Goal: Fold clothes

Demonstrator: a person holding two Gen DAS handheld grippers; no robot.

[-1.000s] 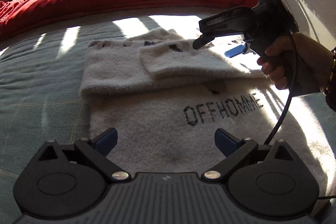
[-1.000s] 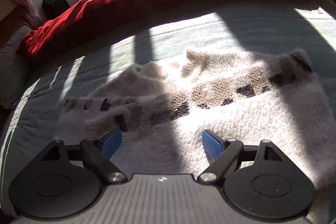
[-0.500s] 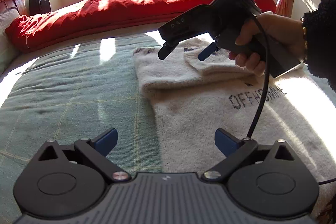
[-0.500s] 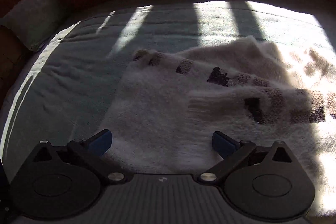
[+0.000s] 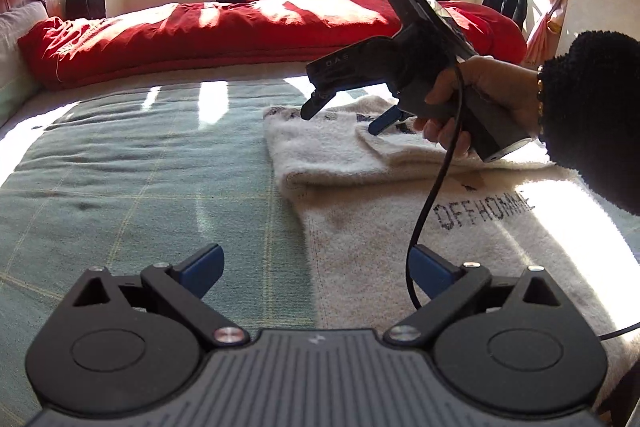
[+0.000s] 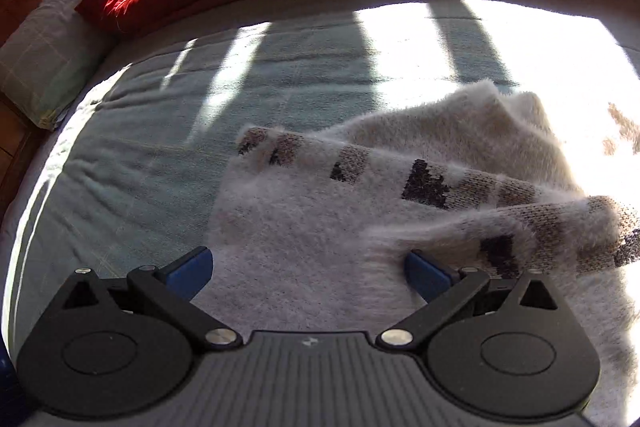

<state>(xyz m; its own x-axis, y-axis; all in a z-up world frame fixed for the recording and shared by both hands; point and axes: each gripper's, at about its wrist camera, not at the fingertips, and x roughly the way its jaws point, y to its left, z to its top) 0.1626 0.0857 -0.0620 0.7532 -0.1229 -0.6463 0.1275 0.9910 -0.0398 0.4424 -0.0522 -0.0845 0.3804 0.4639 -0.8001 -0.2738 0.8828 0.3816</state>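
Left tongs [image 5: 316,267] near, blue tips wide apart, empty, over the left edge of the cream sweater [image 5: 460,239] lying partly folded on the green bed cover [image 5: 140,187]. Beyond, the right tongs [image 5: 347,115], gripped by a hand [image 5: 472,95] in a black sleeve [image 5: 592,111], hover tips spread, empty, above the folded sleeves on the sweater's far part. Farthest, a red duvet [image 5: 240,31] along the bed's far side.

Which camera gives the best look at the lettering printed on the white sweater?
The left wrist view. There the dark lettering lies in plain sight on the white sweater, partly crossed by the cable. The right wrist view shows only the sweater's folded, patterned sleeves; no lettering appears.
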